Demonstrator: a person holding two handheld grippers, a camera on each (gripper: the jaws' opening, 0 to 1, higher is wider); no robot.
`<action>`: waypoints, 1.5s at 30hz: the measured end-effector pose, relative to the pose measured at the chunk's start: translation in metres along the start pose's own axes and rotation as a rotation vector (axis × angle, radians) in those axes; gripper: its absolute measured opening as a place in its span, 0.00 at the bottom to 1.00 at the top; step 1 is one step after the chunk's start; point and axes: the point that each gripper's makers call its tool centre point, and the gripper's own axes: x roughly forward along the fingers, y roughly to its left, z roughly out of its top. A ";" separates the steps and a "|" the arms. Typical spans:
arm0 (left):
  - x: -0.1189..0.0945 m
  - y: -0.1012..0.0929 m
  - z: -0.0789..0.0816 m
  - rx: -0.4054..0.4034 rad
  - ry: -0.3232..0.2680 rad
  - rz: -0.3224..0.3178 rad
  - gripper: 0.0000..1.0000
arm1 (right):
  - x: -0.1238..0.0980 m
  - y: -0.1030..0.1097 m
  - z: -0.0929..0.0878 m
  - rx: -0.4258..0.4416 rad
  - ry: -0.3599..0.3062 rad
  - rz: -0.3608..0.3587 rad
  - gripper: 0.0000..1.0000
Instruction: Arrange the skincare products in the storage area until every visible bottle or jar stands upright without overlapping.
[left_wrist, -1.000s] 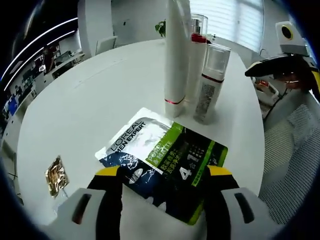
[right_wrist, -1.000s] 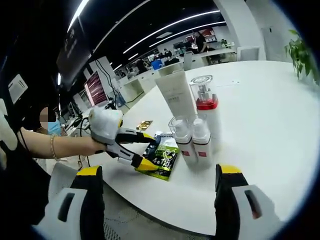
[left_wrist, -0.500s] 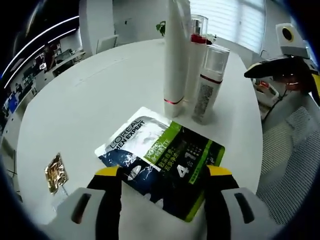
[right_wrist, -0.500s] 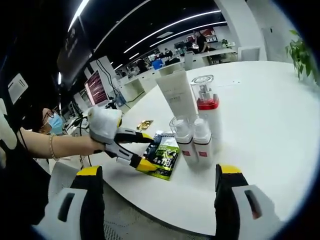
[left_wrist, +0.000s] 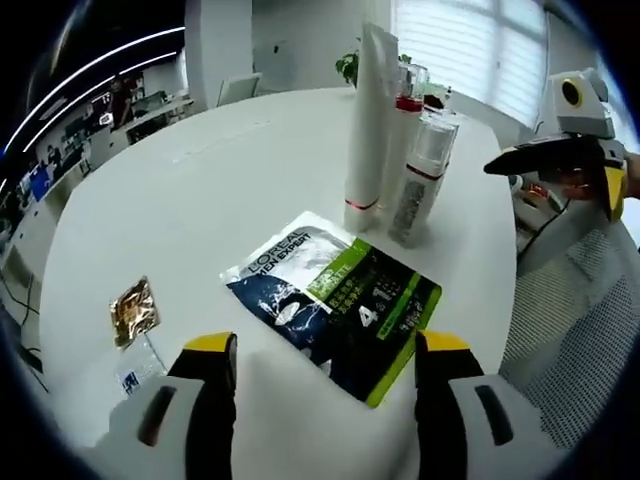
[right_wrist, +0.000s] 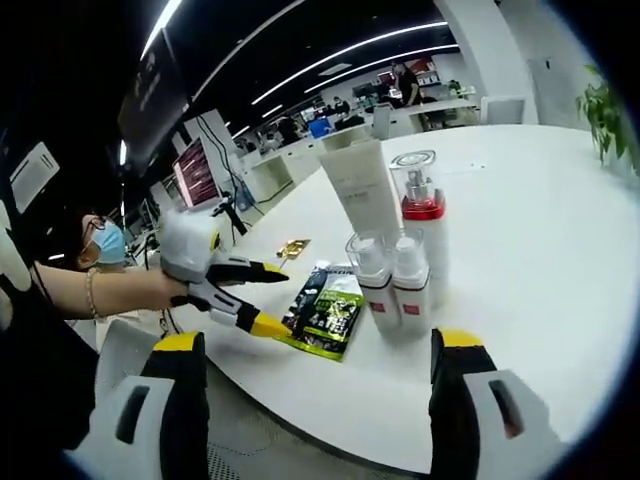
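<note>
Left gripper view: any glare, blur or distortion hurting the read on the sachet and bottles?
Left gripper view: sachet sharp, brand print legible, mild sheen on its pale corner; window behind the bottles blown out; fisheye bends the table edge. Right gripper view: dim ceiling with bright light strips, the left hand-held gripper slightly soft.

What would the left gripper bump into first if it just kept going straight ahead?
Probably the flat L'Oreal sachet, lying just ahead of the open left gripper on the white table; the upright bottles stand farther on.
</note>
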 end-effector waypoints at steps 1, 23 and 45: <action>-0.004 0.001 -0.001 -0.010 -0.006 0.005 0.69 | 0.000 0.001 0.000 -0.002 0.001 0.001 0.93; -0.080 0.015 -0.044 -0.164 -0.059 0.109 0.83 | 0.001 0.007 -0.004 -0.042 0.029 0.016 0.93; -0.114 0.021 -0.057 -0.296 -0.086 0.150 0.99 | -0.013 0.000 0.005 -0.060 -0.001 -0.018 0.92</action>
